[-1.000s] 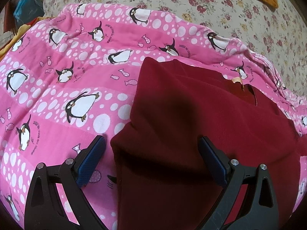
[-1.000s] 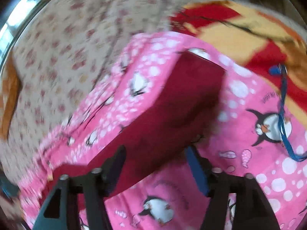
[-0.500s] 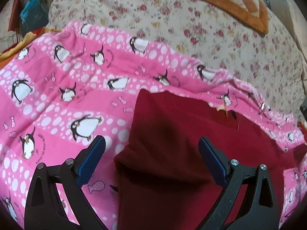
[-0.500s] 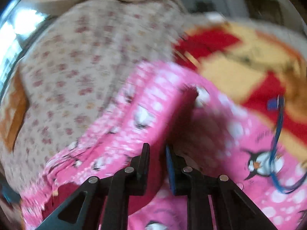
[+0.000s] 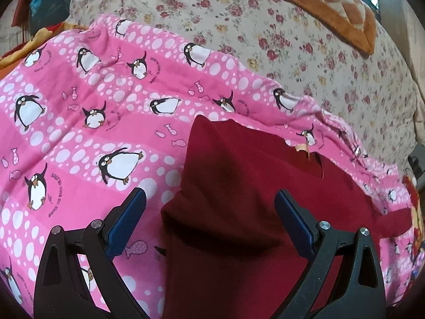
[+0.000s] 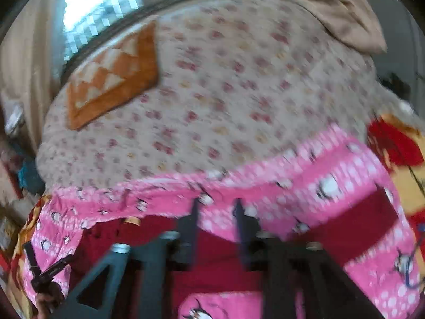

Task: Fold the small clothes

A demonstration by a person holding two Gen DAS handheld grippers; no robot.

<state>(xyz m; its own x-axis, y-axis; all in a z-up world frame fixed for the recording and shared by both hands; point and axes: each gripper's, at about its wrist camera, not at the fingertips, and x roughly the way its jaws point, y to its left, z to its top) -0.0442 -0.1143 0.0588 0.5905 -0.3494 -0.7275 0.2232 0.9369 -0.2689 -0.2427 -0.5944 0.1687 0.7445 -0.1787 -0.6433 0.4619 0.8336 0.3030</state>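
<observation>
Maroon garment laid out on the bed for folding

A pink penguin blanket (image 5: 79,138) is spread under the maroon garment (image 5: 239,212), which lies flat beneath and ahead of the wide-apart left gripper (image 5: 209,212), presumably for folding; the blurred right gripper (image 6: 215,212) is held partly apart, empty.

Penguin blanket (image 5: 79,143) lettering (illegible)

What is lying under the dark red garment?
The dark red garment lies on the pink penguin blanket, which shows around it. What the blanket looks like directly beneath the garment is covered.
</observation>
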